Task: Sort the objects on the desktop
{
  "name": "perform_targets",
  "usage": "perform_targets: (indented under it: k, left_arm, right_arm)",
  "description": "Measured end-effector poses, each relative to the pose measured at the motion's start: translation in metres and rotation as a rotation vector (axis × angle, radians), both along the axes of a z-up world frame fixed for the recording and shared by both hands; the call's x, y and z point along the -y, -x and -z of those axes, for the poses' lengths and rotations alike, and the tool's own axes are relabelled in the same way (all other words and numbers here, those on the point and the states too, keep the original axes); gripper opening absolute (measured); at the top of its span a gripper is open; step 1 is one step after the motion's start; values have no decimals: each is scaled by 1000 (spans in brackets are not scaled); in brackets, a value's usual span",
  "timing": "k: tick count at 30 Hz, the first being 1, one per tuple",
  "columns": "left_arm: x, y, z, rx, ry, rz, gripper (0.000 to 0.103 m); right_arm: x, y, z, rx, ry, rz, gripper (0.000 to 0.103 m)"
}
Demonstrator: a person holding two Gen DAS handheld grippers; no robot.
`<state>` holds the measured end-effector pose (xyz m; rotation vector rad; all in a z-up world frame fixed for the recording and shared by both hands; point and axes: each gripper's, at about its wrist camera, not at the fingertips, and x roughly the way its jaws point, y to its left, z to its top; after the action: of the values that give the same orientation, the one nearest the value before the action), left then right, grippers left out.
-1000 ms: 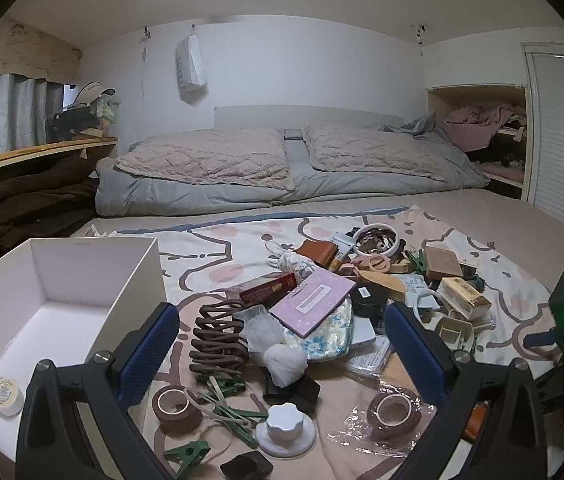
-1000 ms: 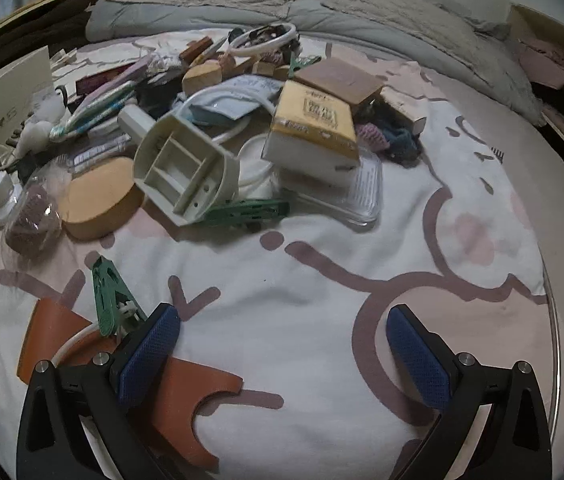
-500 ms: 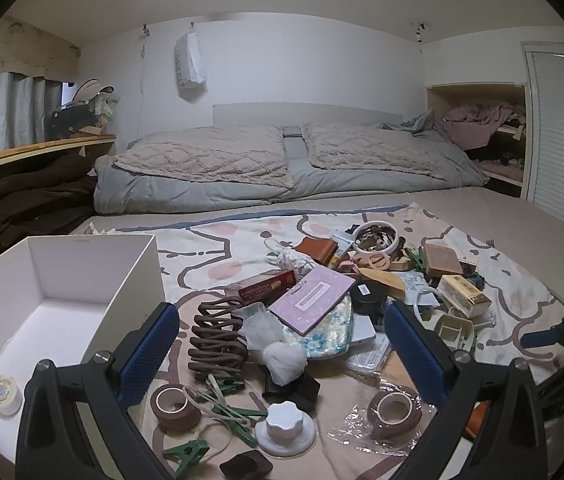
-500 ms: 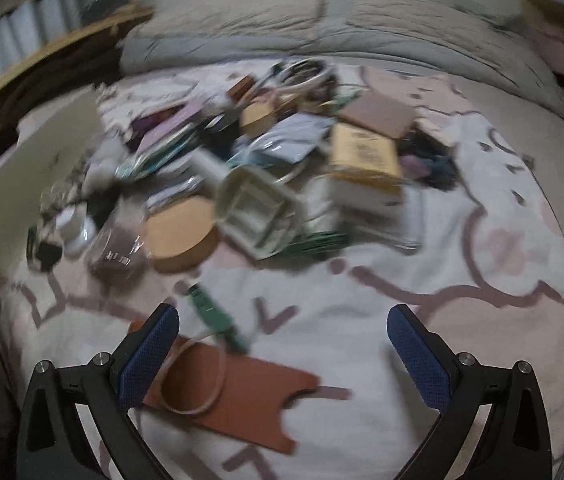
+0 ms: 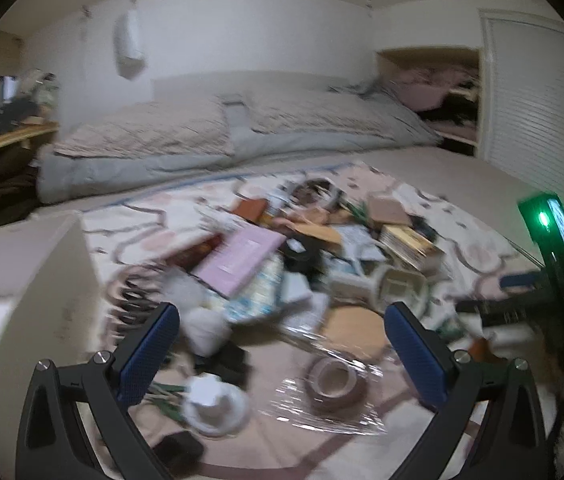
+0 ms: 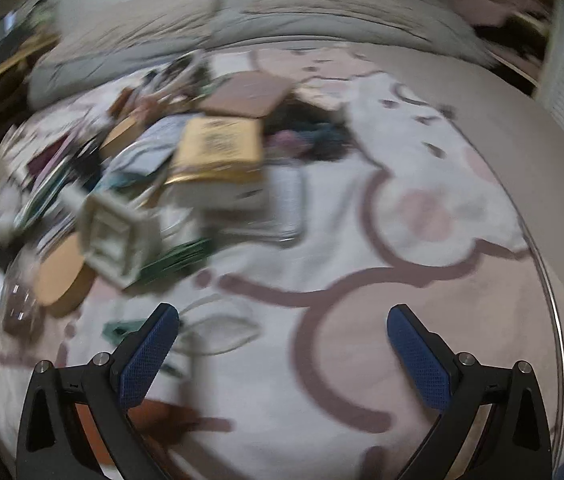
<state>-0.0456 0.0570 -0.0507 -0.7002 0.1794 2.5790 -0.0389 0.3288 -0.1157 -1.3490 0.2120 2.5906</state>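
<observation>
Swung both views, blurred | left gripper (image 5: 282, 354) closed in on tape roll (image 5: 336, 382), jaws spread | right gripper (image 6: 282, 354) empty, spread | nothing picked yet

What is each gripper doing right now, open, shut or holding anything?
Left gripper: open, holding nothing, above the clutter pile.
Right gripper: open, holding nothing, over the patterned cloth.
</observation>
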Motion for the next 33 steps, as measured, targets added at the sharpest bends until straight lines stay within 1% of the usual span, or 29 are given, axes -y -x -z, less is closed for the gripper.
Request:
perform_targets:
  k: [4, 6, 8, 9, 11, 12, 15, 17, 18, 19, 20, 22, 24, 29, 33]
  left_arm:
    - [-15, 6, 16, 101, -19, 92, 103]
    - [-21, 9, 21, 127, -22, 104, 103]
    - [-27, 13, 25, 136, -6, 79, 102]
    - [-30, 16, 27, 145, -1, 75, 98]
    - [-32, 22, 31, 174, 4, 87, 83]
    - [-34, 24, 32, 185, 8, 88, 80]
    - [-36, 29, 38, 218, 21, 87, 66]
    - [-37, 34, 43, 250, 21, 87, 50]
    - [-37, 37, 45, 262, 16, 83, 46]
    - [-35, 39, 46, 273, 8, 77, 34]
    - [-34, 42, 48, 285, 1, 71, 31]
    - [-31, 43, 48, 299, -20, 71, 31]
    - [-30, 42, 47, 300, -20, 71, 30]
    - [-30, 27, 52, 324, 15, 95, 29]
    - [-28, 13, 52, 325, 36, 102, 29]
  right_arm:
    - [-16, -2, -4, -28, 58, 55, 103]
    - [-18, -7, -4, -38, 78, 66, 103]
    - [-18, -8, -4, -38, 83, 68, 103]
    - [-17, -8, -3, -36, 84, 68, 103]
    - [-16, -7, -2, -33, 88, 60, 103]
    - [-15, -8, -2, -32, 88, 56, 103]
    - [-12, -7, -2, -32, 83, 46, 103]
    - [-12, -6, -2, -32, 84, 42, 103]
    - [-12, -6, -2, -32, 86, 41, 103]
    - [-12, -6, -1, -31, 88, 41, 103]
    - [-12, -6, -1, -30, 93, 40, 103]
    - [-12, -6, 0, -27, 102, 39, 103]
    - [-11, -5, 0, -28, 101, 37, 103]
    - [-10, -7, -1, -37, 108, 35, 103]
    - [-11, -8, -1, -43, 114, 35, 103]
